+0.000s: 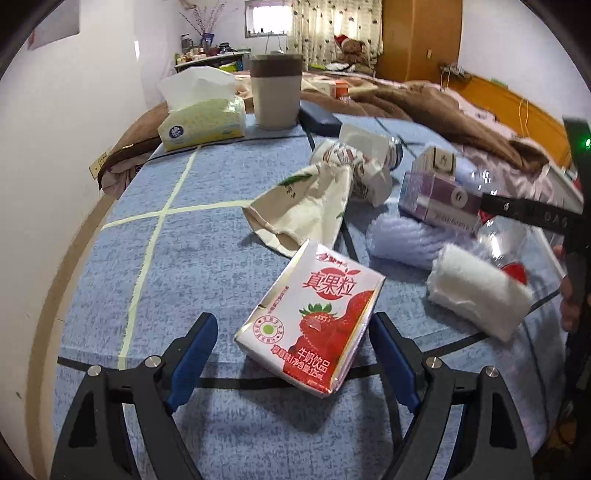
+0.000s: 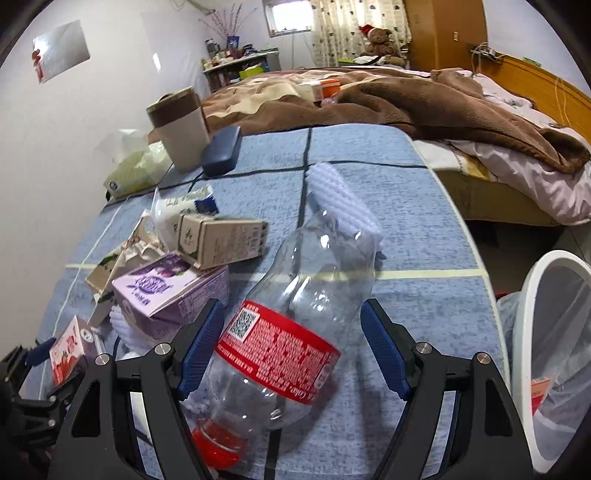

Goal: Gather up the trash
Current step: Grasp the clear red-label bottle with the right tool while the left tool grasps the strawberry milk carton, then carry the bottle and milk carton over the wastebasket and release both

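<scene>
Clear ribbed plastic bottle (image 2: 295, 310); glossy carton (image 1: 314, 321)

Both wrist views look down (close) over one tabletop (image 1: 229, 192).

A home bedroom: rumpled bed (image 2: 424, 99) with brown blanket (image 2: 461, 110), curtained window (image 2: 354, 33), wooden wardrobe (image 2: 447, 33)

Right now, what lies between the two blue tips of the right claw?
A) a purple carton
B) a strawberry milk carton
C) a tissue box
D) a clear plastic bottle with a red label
D: the clear plastic bottle with its red label lies on its side between the open tips of the right claw.
</scene>
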Tool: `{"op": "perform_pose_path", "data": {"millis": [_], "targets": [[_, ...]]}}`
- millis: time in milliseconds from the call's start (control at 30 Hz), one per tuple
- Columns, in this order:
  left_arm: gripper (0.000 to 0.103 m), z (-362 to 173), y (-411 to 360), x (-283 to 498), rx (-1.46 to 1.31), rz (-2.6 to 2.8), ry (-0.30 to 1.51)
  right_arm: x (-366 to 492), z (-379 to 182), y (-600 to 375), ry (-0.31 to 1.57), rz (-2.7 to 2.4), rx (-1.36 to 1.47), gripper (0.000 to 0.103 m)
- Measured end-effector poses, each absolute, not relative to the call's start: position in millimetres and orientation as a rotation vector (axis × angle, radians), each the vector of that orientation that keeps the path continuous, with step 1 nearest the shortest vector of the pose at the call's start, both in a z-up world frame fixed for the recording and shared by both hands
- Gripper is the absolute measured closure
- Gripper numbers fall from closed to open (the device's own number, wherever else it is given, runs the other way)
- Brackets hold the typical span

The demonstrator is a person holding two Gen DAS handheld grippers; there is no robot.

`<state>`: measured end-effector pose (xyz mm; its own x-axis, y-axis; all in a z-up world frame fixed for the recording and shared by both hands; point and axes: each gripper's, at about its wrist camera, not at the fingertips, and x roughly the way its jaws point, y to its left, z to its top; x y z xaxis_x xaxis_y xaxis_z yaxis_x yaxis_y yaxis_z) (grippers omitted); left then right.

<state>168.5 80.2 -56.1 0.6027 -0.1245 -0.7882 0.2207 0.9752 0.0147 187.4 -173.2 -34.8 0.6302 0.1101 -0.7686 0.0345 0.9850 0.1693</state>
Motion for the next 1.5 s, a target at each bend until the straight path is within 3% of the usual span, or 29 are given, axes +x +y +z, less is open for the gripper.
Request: {"op": "perform_pose_path", "data": {"millis": [233,367,500,567,1500], "targets": [[0.018,-62.3,85.9,174.4,0.123,-0.154,0.919,178.2,-32.6,-172.2,0.909,0.062,0.109,0.025],[0.032,-64.6,89.3,176.9,0.08,-0.164,0.934,176.4,-33.6,-173.6,0.902,0.062,0.083,0.025],[0.038,-64.9,87.3,180.5,0.062,-0.167,0.931,179.4,-37.5,-175.3,0.911,0.094,0.103,0.028],[0.038,-63.7,86.8,180.5,0.054,-0.167,0.927,180.4,-38.2,-174.6,0.909,0.112,0.101,0.038],[0.038,-16.1,46.4,152.2,0.015,-0.217,0.807,137.1,-2.4,-189.9,0.767,0.103,0.105,0.039]]}}
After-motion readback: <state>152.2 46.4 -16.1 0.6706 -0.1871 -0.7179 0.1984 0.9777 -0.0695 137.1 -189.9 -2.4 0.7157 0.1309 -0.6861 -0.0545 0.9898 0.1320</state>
